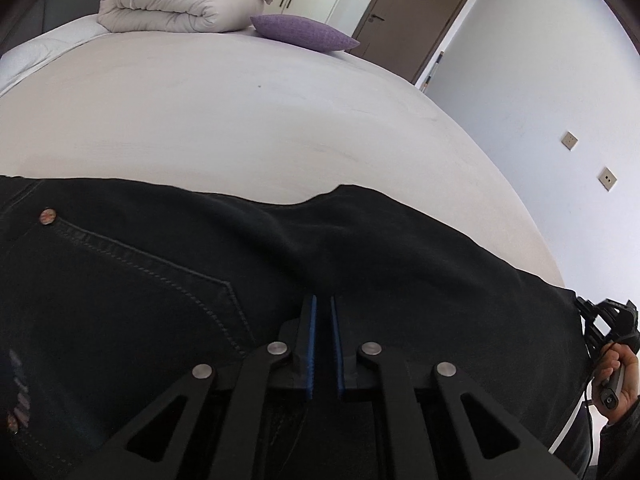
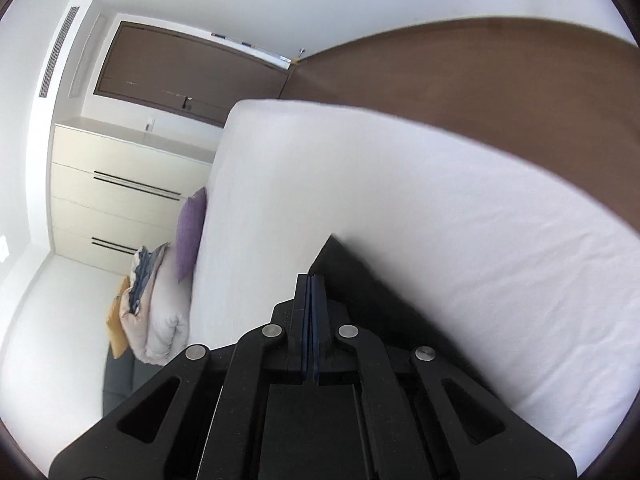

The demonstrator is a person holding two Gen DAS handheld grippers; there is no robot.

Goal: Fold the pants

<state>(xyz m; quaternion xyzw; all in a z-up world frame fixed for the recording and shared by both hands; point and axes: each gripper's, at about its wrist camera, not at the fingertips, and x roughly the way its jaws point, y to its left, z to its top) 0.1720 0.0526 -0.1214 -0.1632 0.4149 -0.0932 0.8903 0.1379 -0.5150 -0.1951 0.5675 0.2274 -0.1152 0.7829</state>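
Observation:
Black jeans (image 1: 160, 280) lie spread across the near part of a white bed (image 1: 240, 120), with a back pocket and a rivet at the left. My left gripper (image 1: 323, 300) rests on them near the middle. Its blue pads stand a sliver apart, pinched on a ridge of the dark cloth. In the right wrist view my right gripper (image 2: 311, 278) is shut, and a corner of the black jeans (image 2: 360, 280) sticks out past its tips over the sheet (image 2: 440, 220). A hand (image 1: 618, 372) holds that gripper at the jeans' right end.
A folded beige duvet (image 1: 176, 4) and a purple cushion (image 1: 304, 32) sit at the far end of the bed. Beyond them are a brown door (image 1: 420, 12) and cream drawers (image 2: 120, 188). The bed's edge drops to a brown floor (image 2: 520, 100).

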